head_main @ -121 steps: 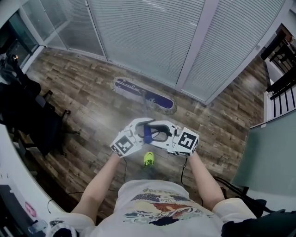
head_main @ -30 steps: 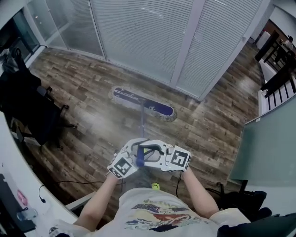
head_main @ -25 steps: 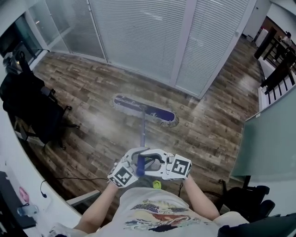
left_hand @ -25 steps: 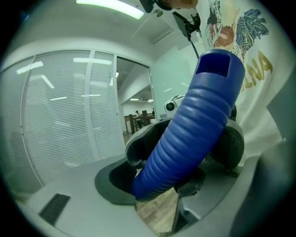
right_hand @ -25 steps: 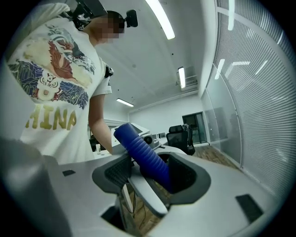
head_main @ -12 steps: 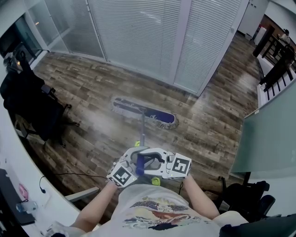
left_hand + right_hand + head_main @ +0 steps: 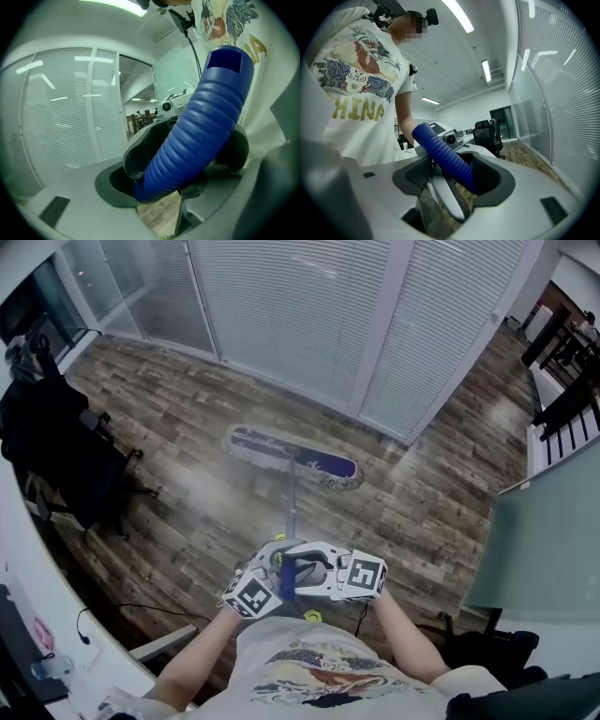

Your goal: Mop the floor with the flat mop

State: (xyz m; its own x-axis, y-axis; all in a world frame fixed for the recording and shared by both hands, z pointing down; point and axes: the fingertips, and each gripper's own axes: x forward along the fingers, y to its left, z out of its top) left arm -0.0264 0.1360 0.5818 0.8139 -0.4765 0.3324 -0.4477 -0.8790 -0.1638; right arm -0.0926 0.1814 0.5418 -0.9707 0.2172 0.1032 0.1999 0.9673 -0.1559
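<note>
Left gripper [image 7: 187, 154]: our jaws sit round the ribbed blue grip [image 7: 201, 122], pads pressing it, though they have just been easing wider
Right gripper [image 7: 457, 176]: closed on the same grip, also just eased wider
Flat mop [image 7: 292, 502]: its head [image 7: 292, 457] lies flat on the floor [image 7: 187, 493] by the blinds [image 7: 300, 324]
Handling: we judge it light, stiff and long; the ribs resist slipping, so we hold there

Ribbed blue plastic mop grip [image 7: 197, 136], wood-grain floor [image 7: 187, 427]

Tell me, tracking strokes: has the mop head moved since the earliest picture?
Yes: mop head pulled back from the blinds wall, toward the person.
</note>
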